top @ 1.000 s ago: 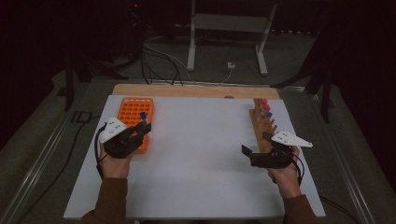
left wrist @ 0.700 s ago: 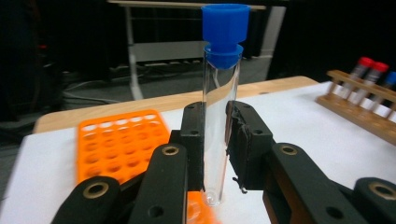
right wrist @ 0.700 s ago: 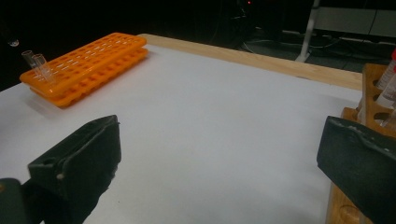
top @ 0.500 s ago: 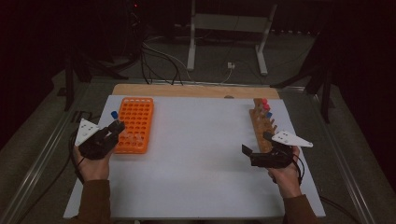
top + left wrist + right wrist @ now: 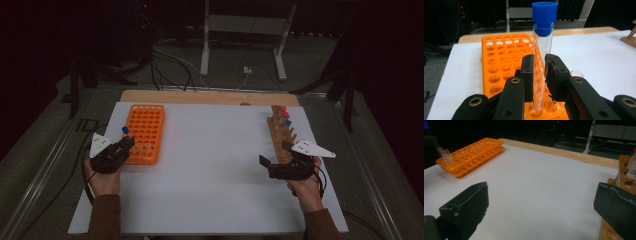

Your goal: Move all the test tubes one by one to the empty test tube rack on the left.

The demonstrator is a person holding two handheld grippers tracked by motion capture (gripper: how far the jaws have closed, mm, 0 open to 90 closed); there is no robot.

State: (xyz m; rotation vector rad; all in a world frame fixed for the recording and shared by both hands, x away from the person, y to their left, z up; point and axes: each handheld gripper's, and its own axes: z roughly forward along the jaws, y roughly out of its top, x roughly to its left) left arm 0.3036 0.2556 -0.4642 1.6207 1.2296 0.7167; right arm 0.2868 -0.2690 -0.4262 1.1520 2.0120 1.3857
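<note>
My left gripper (image 5: 124,146) is shut on a clear test tube with a blue cap (image 5: 125,130), held upright. In the left gripper view the tube (image 5: 543,40) stands between the pads, its lower end at a hole on the near edge of the orange rack (image 5: 501,65). That rack (image 5: 146,131) lies at the left of the white mat. My right gripper (image 5: 264,162) rests open with nothing between its jaws, beside the near end of the wooden rack (image 5: 278,137), which holds red-capped tubes (image 5: 283,111) and a blue-capped one (image 5: 288,123).
Two clear uncapped tubes (image 5: 444,153) stand at the orange rack's (image 5: 471,152) near corner. The white mat (image 5: 215,165) lies bare between the racks. A wooden board (image 5: 210,97) runs along its far edge. Cables and a metal stand (image 5: 240,30) sit beyond the table.
My left gripper has carried the blue-capped tube leftward from over the orange rack's near end and lowered it at the rack's near left corner. The right gripper has stayed put.
</note>
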